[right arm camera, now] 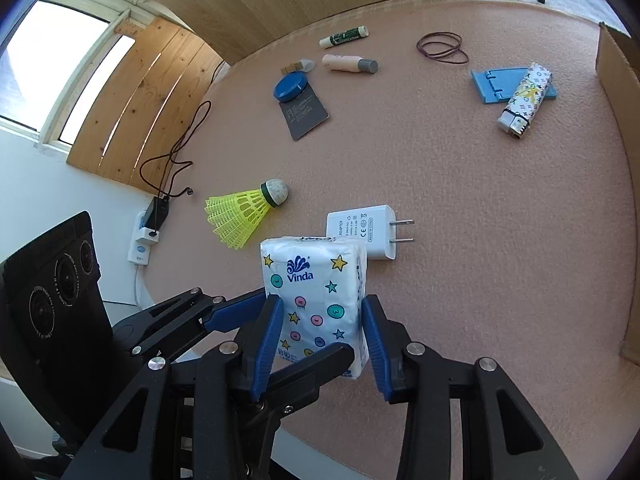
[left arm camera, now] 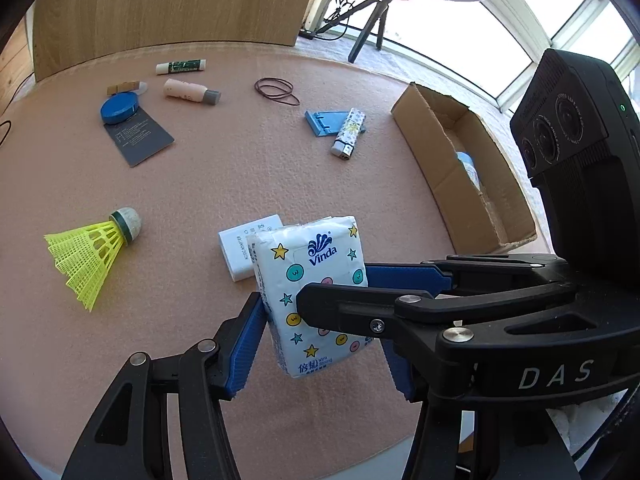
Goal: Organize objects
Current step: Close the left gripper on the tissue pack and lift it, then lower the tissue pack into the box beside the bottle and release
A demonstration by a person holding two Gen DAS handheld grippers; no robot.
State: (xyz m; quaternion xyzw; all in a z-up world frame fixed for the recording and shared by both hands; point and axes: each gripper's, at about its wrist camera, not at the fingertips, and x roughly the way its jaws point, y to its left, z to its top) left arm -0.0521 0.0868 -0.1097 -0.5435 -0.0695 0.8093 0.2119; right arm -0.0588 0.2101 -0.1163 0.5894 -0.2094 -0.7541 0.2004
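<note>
- Nearest the cameras, the tissue pack (left arm camera: 316, 292) is standing upright off the pink counter (left arm camera: 200, 184), with both grippers meeting on it.
- The left gripper (left arm camera: 320, 336) is flanking the pack's lower half, its blue jaws lying against the two sides; the right gripper (right arm camera: 322, 336) is doing likewise, so the pack is being clamped by both at once.
- Just behind the pack, the white adapter (right arm camera: 362, 232) is lying flat, prongs pointing away from the shuttlecock.
- Left of the pack, the yellow shuttlecock (left arm camera: 94, 252) is resting on its side.
- Farther behind the pack, a patterned lighter (left arm camera: 349, 133) is leaning across a blue stand (left arm camera: 324, 122).
- Right of the pack and beyond it, the cardboard box (left arm camera: 468, 168) is sitting open, something pale blue showing inside.
- Far behind the pack to the left, a blue tin (left arm camera: 119, 108) is overlapping a dark card (left arm camera: 138, 138), with a beige tube (left arm camera: 190, 91), a green-labelled stick (left arm camera: 181, 66) and rubber bands (left arm camera: 277, 90) lying beyond.
</note>
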